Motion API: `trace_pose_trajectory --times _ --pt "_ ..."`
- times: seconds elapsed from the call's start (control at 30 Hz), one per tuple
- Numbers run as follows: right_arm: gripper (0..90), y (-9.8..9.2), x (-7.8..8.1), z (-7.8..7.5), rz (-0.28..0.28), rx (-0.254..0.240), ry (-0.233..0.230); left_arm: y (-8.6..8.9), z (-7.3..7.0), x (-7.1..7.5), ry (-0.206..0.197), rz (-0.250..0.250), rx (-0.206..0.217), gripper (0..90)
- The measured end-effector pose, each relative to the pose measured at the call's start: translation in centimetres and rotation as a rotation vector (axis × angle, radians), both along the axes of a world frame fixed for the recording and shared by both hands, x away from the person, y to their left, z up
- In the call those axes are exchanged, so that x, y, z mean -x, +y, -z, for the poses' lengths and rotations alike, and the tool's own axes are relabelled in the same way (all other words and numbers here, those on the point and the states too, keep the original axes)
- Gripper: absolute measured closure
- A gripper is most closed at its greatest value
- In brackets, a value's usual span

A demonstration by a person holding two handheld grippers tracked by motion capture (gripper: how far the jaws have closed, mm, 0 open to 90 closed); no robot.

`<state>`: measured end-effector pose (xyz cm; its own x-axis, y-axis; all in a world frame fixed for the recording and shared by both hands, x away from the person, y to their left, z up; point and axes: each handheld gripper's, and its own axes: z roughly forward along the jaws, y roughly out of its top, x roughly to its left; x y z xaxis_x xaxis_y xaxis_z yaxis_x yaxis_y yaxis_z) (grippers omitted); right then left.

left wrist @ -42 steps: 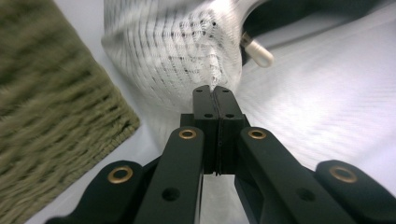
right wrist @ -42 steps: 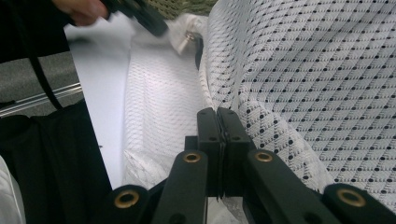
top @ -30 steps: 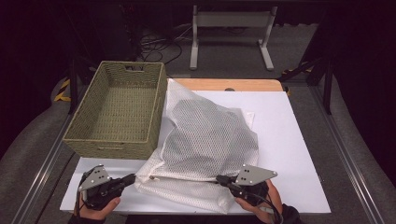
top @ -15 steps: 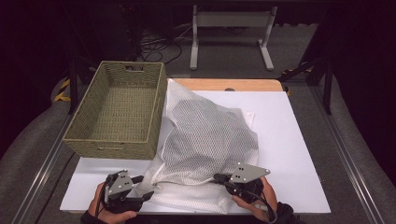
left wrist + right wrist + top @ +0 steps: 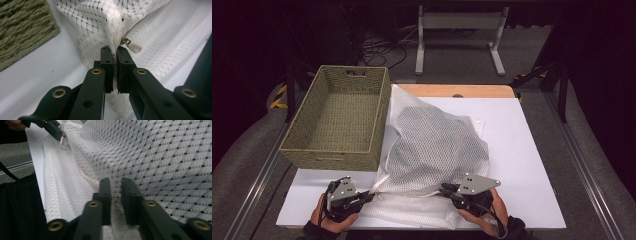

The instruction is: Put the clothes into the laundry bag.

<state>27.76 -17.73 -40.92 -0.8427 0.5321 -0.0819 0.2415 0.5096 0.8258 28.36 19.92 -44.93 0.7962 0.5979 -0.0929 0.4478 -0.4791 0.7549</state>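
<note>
The white surface (image 5: 532, 165) carries a woven basket (image 5: 339, 120) at its left and a white mesh laundry bag (image 5: 432, 150) heaped beside it, touching the basket's wall. The left claw (image 5: 368, 198) has just been closing and is clamped on the bag's edge beside the zipper pull (image 5: 134, 46). The right claw (image 5: 445, 189) has just been opening, its jaws slightly apart with mesh between them

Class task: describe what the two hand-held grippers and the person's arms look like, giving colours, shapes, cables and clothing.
Each hand-held gripper, left and right, is black with two flat-padded jaws, brass-coloured rivets at the joints, a grey three-cornered plate on top and a trailing black cable. The person wears dark sleeves.
</note>
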Motion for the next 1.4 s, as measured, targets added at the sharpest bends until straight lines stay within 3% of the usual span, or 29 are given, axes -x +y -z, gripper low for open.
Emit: trace_pose_trajectory --times 0.2,0.3,0.43,0.5,0.63,0.7,0.87,1.0,1.27,1.4 --pt "78.0 0.8 1.1 -2.0 -0.025 -0.037 -0.071 -0.3 -0.5 -0.3 -0.010 0.014 0.022 85.9" --pt "85.8 1.9 2.0 -2.9 -0.085 -0.065 -0.092 -0.6 -0.6 -0.3 -0.009 0.020 0.029 85.8" --pt "86.7 4.4 2.5 -2.3 -0.181 -0.053 -0.040 -1.1 -0.7 0.0 -0.019 0.033 0.030 85.8" --pt "84.9 4.9 2.4 -2.0 -0.192 -0.045 -0.028 -1.4 -0.7 0.1 -0.020 0.039 0.027 85.9" --pt "82.2 7.8 1.4 -0.1 -0.225 -0.010 0.040 -2.1 -0.7 0.2 -0.029 0.072 0.013 85.9" --pt "81.1 8.7 1.1 0.4 -0.223 0.007 0.036 -2.3 -0.6 0.3 -0.031 0.073 0.006 86.0" --pt "74.3 10.7 0.1 1.7 -0.222 0.014 0.092 -2.1 -0.4 0.4 -0.033 0.082 0.003 86.2" --pt "75.8 12.0 0.3 1.8 -0.242 0.025 0.085 -2.1 -0.4 0.7 -0.036 0.077 -0.003 86.2" --pt "87.3 13.1 -0.1 2.4 -0.222 0.042 0.100 -2.0 -0.2 1.1 -0.032 0.081 0.009 86.1" --pt "79.6 13.1 -0.4 2.5 -0.200 0.038 0.103 -1.9 -0.3 1.2 -0.041 0.078 0.021 86.1"
